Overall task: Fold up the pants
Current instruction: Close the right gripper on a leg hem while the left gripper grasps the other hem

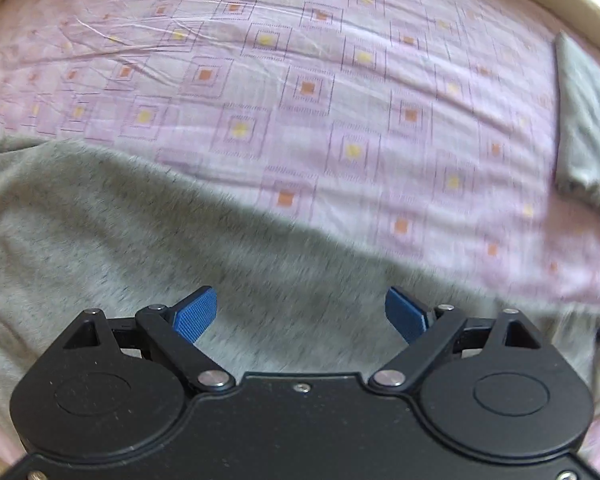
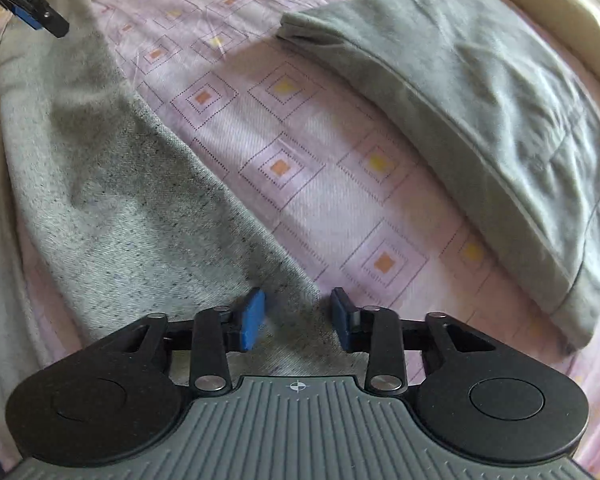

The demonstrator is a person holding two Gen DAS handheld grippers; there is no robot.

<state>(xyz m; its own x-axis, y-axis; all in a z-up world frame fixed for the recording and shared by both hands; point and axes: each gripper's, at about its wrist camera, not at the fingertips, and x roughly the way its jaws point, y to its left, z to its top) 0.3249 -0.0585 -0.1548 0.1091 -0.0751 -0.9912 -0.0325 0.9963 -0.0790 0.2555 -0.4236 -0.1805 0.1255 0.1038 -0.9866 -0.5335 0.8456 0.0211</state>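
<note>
Pants (image 1: pixel 140 240): grey, speckled, flat on bedsheet (image 1: pixel 340 80) | left hand-held gripper (image 1: pixel 300 312) released | right hand-held gripper (image 2: pixel 298 316) seemingly released.

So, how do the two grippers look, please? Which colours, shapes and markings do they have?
The left gripper has a plain black body with two round housings, black link arms with silver pivot pins, and ribbed blue pads. The right gripper is alike, but its middle plate is grey, ribbed, and carries a small crosshair mark.
</note>
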